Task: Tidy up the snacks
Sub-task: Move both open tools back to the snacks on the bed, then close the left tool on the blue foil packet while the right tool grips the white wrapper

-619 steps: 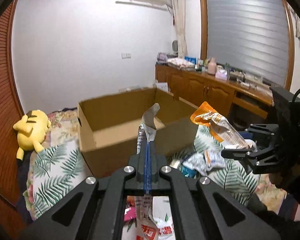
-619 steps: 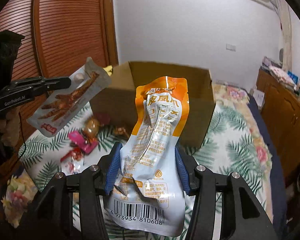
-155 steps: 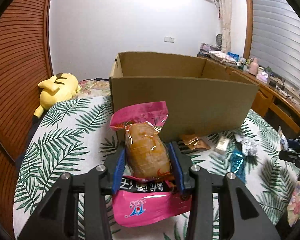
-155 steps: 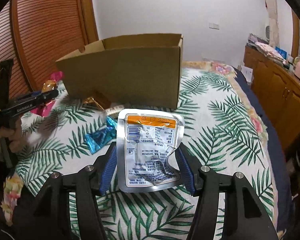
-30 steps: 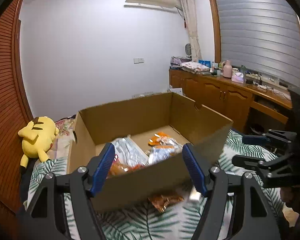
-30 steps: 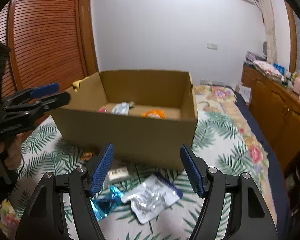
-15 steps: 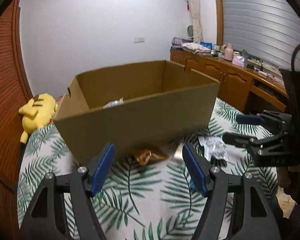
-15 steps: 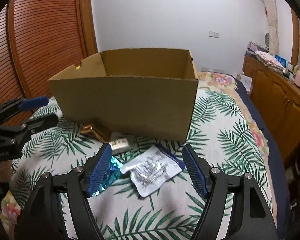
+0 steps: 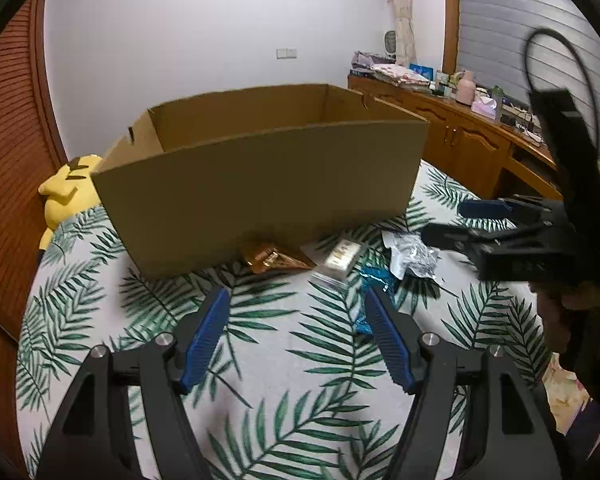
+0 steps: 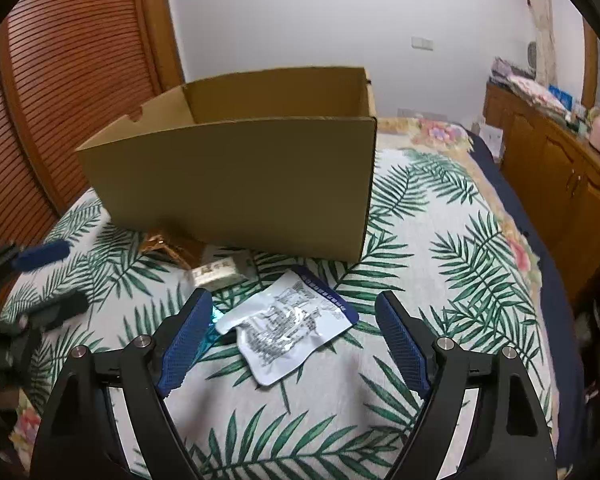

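Change: lowered from above cardboard box toward bed
Left gripper: jaws spread, empty
Right gripper: jaws spread around silver pouch
Meaning: next pickup likely

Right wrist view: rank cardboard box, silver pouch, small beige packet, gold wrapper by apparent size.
1. cardboard box
2. silver pouch
3. small beige packet
4. gold wrapper, though the box partly hides it, so its place against the packet is unsure.

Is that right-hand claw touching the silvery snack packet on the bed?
Apart. The right wrist view shows the right gripper open, bedspread visible between each fingertip and the silver packet.
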Demonstrator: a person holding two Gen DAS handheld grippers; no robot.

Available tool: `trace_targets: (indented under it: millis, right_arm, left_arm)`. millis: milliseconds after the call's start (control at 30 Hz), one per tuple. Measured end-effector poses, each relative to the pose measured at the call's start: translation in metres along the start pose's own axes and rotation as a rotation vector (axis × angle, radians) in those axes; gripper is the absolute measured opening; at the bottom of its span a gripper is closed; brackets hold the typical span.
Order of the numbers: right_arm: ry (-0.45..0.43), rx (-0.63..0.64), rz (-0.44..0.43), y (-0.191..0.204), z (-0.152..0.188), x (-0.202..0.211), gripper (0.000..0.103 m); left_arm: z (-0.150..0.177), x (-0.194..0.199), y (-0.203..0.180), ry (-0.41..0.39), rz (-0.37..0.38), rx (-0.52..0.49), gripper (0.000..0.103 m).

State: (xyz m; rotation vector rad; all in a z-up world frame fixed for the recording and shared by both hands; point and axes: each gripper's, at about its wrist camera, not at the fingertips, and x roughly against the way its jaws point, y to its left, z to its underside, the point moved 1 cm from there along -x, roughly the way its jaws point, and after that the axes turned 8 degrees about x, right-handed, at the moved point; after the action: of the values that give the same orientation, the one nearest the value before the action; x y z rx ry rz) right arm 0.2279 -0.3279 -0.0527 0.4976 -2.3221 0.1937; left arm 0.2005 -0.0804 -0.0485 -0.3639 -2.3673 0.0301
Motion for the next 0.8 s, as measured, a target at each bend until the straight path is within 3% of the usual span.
trace_targets:
  millis: [200, 433, 800]
  right_arm:
    - [0.062, -0.051, -0.013, -0.007, -0.004, -0.029, 0.085]
    - [0.142, -0.021, 0.012, -0.009, 0.008, -0.049, 0.085]
    - [0.13, -0.001, -0.001, -0.014, 0.02, -0.038, 0.083]
  left_arm:
    - [0.007, -0.009, -0.015, 0.033, 0.007, -0.021, 0.071]
    - [0.01, -0.024, -0.024, 0.066, 0.013, -0.023, 0.071]
    - [0.005, -0.041, -0.04, 0.109, 0.042, -0.013, 0.071]
